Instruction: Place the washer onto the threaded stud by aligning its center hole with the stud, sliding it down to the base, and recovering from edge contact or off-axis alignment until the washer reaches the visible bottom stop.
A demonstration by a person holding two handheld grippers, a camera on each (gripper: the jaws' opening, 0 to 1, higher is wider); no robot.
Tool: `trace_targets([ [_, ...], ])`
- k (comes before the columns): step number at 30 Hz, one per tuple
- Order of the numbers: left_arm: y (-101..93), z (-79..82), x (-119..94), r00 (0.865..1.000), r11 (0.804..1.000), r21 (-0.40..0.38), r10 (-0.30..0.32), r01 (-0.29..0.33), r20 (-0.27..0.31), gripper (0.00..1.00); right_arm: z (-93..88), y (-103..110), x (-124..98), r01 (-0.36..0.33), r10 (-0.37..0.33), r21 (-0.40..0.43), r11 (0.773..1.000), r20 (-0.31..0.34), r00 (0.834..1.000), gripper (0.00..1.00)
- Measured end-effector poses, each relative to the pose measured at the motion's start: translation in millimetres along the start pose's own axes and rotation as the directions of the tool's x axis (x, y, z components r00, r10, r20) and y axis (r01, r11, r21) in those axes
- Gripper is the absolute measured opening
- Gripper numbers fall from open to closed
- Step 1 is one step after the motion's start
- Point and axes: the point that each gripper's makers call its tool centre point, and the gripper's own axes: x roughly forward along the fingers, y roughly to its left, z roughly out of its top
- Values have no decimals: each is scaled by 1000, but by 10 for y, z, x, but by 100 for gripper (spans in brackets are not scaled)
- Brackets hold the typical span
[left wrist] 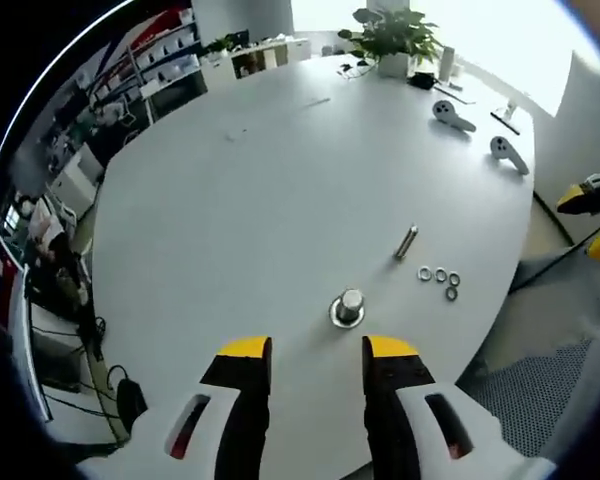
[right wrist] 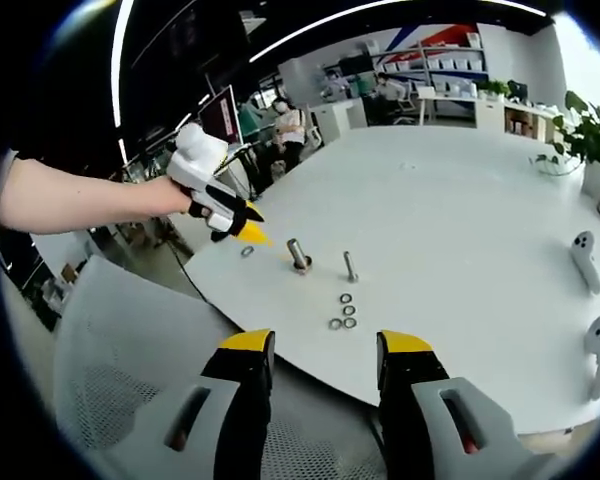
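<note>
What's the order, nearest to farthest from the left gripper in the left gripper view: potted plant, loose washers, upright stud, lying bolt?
From the left gripper:
1. Upright stud, just ahead of the jaws, slightly right.
2. Loose washers, ahead and right, near the table edge.
3. Lying bolt, right of centre; close to the washers, a narrow call.
4. Potted plant, at the far edge.

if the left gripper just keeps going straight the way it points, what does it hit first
Probably the upright stud on its round base: it stands on the table just ahead of the open left gripper, slightly right of centre. Depth is unclear.
</note>
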Motion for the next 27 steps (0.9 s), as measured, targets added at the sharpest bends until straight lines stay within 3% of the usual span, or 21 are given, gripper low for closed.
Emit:
trace_targets([
  [11,125,-332,-138,998,998,-39,50,-51,-46,34,-16,-37,-8,17,-17,7,1000,-4,1000,43],
  [27,195,-611,-297,991,993,-80,79,-88,-103,34,-5,-35,-16,20,-20,16,1000,4,1000,43],
])
